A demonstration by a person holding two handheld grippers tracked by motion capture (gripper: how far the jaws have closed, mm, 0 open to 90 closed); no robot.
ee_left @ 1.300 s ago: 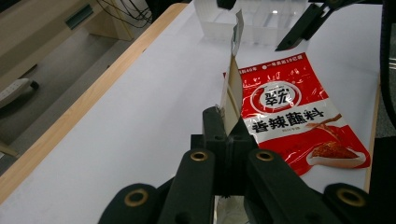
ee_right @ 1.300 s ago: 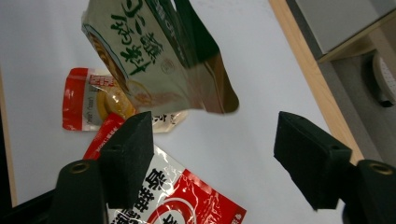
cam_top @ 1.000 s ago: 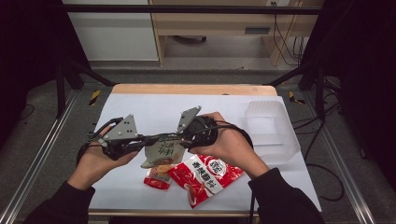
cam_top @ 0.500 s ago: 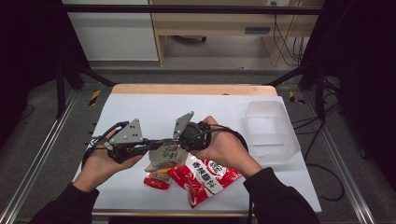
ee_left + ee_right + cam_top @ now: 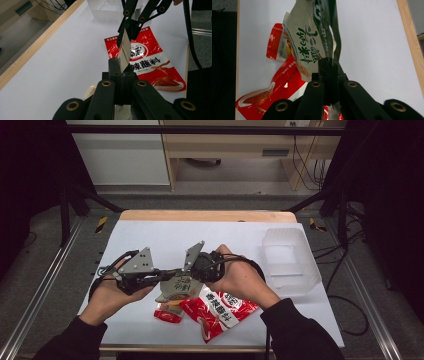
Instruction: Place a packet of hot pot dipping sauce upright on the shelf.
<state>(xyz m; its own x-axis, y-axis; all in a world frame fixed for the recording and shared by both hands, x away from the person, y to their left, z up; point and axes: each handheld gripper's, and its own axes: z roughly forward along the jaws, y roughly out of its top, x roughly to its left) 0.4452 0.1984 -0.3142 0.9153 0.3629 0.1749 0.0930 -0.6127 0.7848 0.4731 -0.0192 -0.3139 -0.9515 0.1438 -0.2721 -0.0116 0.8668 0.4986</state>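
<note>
Both grippers, left [image 5: 162,279] and right [image 5: 186,274], clamped the pale sachet [image 5: 176,289], right just closed; next: pull apart to tear.

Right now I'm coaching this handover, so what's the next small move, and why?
Probably ease the two tools apart to tear or open the green packet: the left tool and right tool both pinch it above the red packet.

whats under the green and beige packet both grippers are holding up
Under the green and beige packet lie a small red sachet and part of the large red packet on the white table; their overlapped parts are hidden.
</note>
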